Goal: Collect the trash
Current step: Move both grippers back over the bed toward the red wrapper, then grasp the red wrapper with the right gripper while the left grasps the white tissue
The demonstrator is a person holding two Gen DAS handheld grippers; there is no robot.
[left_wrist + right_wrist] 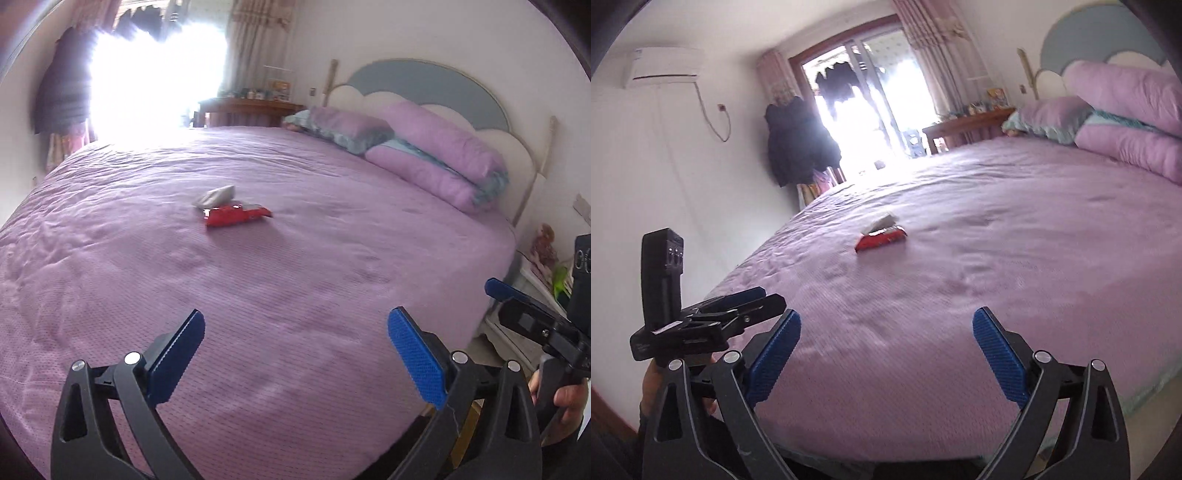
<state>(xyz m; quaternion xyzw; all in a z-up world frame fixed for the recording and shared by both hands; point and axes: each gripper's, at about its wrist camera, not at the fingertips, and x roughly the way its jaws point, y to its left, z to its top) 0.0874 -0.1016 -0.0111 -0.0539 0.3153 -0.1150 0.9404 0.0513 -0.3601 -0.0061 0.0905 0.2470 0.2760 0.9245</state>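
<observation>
A red wrapper [236,215] lies near the middle of the purple bed [295,280], with a crumpled white piece of trash [215,195] touching its far side. The right wrist view shows the same red wrapper [881,239] and white piece [882,222]. My left gripper [295,332] hangs open over the near part of the bed, well short of the trash, nothing between its blue pads. My right gripper [886,332] is open and empty too, also short of the trash. Each gripper shows in the other's view: right gripper [517,299], left gripper [738,302].
Purple pillows [436,155] are stacked at the headboard [436,88] on the right. A wooden desk [251,110] with small items stands beyond the bed by a bright window [155,81]. Dark clothes [798,144] hang by the left wall. A bedside stand [546,280] sits at the right.
</observation>
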